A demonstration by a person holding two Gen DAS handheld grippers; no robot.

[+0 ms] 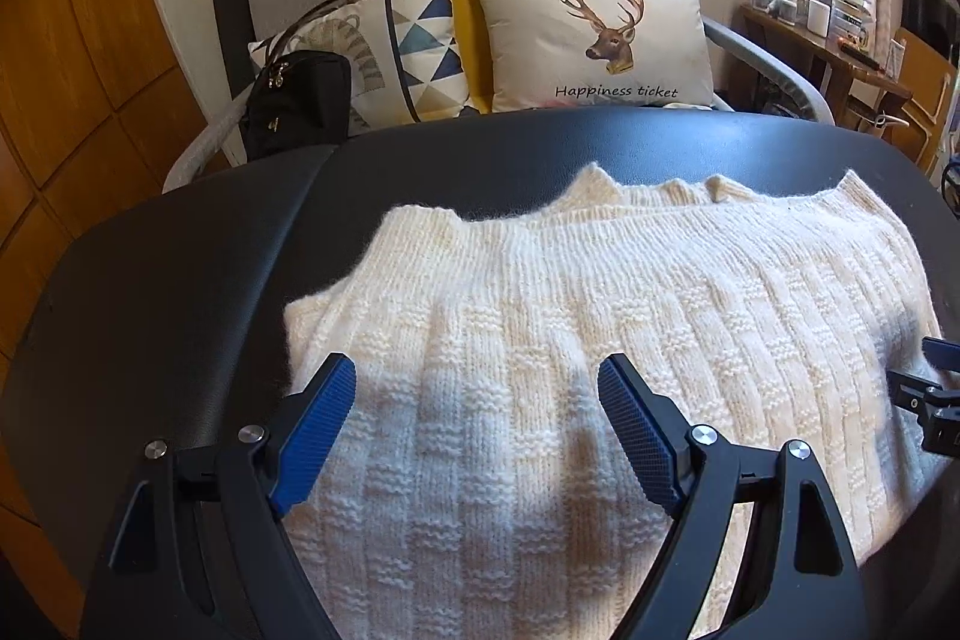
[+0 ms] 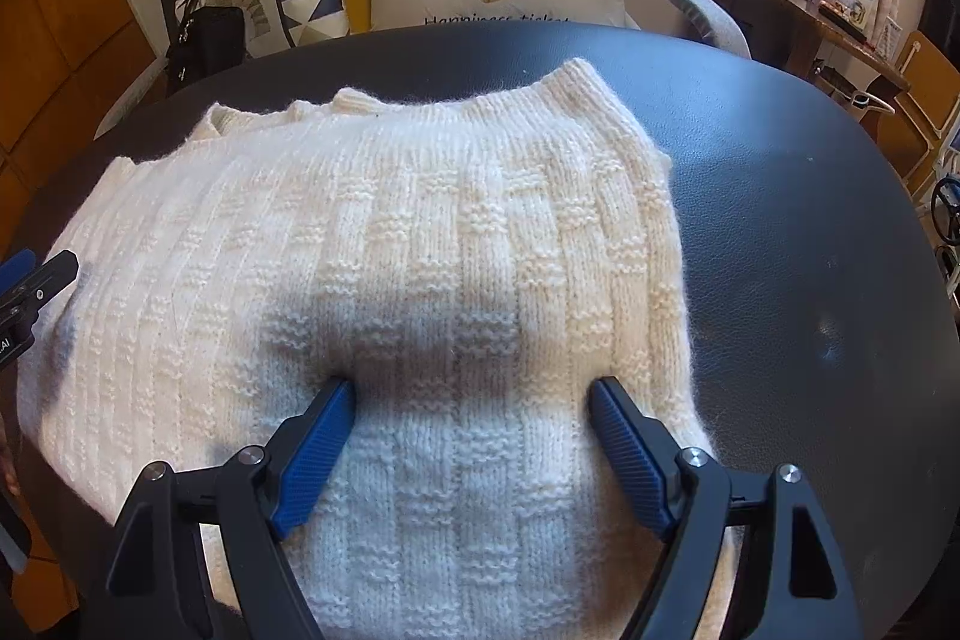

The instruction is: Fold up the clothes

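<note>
a cream knit sweater (image 1: 600,328) lies on the dark table (image 1: 180,280). it looks folded up already, into a thick pad with more than one layer. you can see layers stacked at its far edge, at 12 o'clock in the left wrist view. the ribbed edges poke up a bit there and do not line up neatly.

the left gripper (image 1: 477,382) hangs over the sweater's left half, at 6 o'clock in its own view. its blue fingers (image 1: 324,418) are spread wide and grab nothing.

the right gripper (image 2: 471,397) is low over the right half. its claw is spread wide too, with knit between the tips. the left tip seems to press into the wool, but nothing is pinched.

so i think most of the folding is done. what may be left is one more fold, or just a pat to tidy the far edge. i cannot see the near edge well.

behind the table is a sofa with a deer pillow (image 1: 594,40) at 12 o'clock and a black bag (image 1: 294,106) at 10 o'clock.
</note>
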